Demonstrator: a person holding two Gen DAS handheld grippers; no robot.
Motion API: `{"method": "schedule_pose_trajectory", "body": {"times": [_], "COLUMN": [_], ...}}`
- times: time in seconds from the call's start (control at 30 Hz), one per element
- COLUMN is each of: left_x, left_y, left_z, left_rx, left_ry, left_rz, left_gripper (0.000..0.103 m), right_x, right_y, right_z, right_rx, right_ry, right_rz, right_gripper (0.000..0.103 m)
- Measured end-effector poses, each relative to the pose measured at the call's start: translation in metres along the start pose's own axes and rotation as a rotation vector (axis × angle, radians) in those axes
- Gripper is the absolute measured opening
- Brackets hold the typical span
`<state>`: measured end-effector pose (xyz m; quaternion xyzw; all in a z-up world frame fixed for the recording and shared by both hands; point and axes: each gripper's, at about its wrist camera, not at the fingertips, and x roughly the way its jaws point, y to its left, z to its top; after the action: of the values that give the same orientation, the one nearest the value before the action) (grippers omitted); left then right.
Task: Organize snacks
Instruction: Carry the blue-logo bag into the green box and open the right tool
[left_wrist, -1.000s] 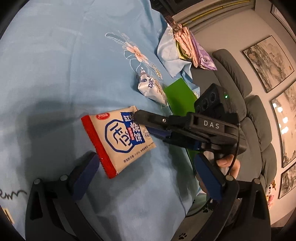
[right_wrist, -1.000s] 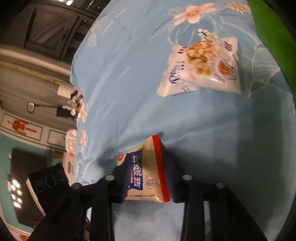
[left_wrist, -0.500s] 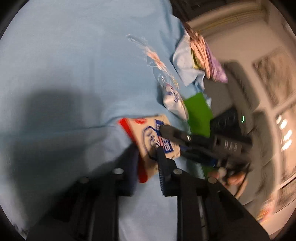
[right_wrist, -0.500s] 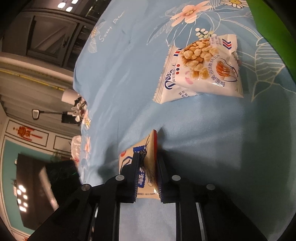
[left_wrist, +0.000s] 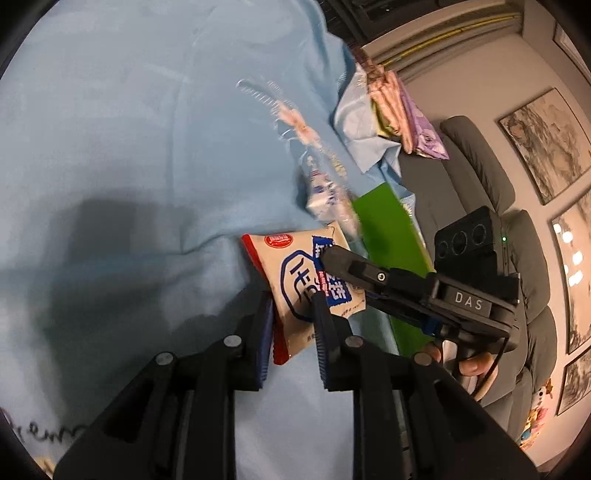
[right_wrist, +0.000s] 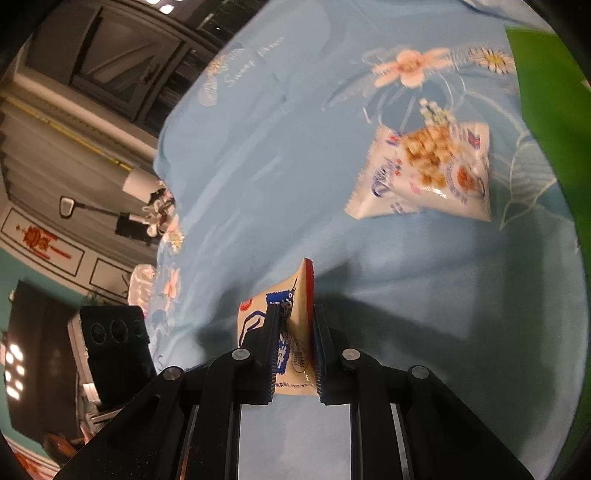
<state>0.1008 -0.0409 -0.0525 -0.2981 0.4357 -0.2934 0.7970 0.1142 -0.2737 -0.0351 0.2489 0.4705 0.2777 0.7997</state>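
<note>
A cream biscuit packet (left_wrist: 295, 273) with red edge and blue print is held above the light blue tablecloth (left_wrist: 129, 147). My left gripper (left_wrist: 291, 325) is shut on its lower end. My right gripper (right_wrist: 293, 354) is shut on its other end, seen edge-on in the right wrist view (right_wrist: 291, 314). The right gripper also shows in the left wrist view (left_wrist: 332, 258), reaching in from the right. A white snack bag (right_wrist: 428, 173) with a picture of puffed bites lies further out on the cloth; in the left wrist view the bag (left_wrist: 325, 192) is blurred.
A green sheet (left_wrist: 388, 236) lies at the table's right edge, also seen in the right wrist view (right_wrist: 546, 92). A pile of pink and purple packets (left_wrist: 399, 107) sits on folded blue cloth at the far corner. A grey sofa (left_wrist: 491, 192) stands beyond the table.
My left gripper moved in from open and closed on the packet's lower end. My right gripper closed on the other end. The packet lifted off the cloth and tilted.
</note>
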Motion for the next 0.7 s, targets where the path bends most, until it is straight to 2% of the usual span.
{"method": "schedule_pose_trajectory", "body": {"times": [0.17, 0.33, 0.5, 0.6, 0.7], "left_x": [-0.013, 0.002, 0.057, 0.097, 0.122], "left_y": [-0.032, -0.092, -0.155, -0.182, -0.200], "left_z": [0.008, 0.013, 0.011, 0.008, 0.005], "left_rx": [0.021, 0.152, 0.259, 0.277, 0.297], "left_ry": [-0.023, -0.002, 0.067, 0.119, 0.163], "left_rz": [-0.069, -0.072, -0.102, -0.126, -0.149], "left_gripper": [0.018, 0.019, 0.021, 0.022, 0.025], "right_x": [-0.039, -0.096, -0.158, -0.191, -0.213], "right_y": [0.011, 0.009, -0.023, -0.046, -0.063], "right_z": [0.004, 0.004, -0.001, -0.005, -0.010], "right_rx": [-0.015, -0.028, 0.035, 0.067, 0.104], "right_ry": [-0.066, -0.179, -0.281, -0.341, -0.382], "right_rz": [0.054, 0.032, -0.012, -0.087, -0.125], "right_gripper": [0.018, 0.018, 0.018, 0.018, 0.018]}}
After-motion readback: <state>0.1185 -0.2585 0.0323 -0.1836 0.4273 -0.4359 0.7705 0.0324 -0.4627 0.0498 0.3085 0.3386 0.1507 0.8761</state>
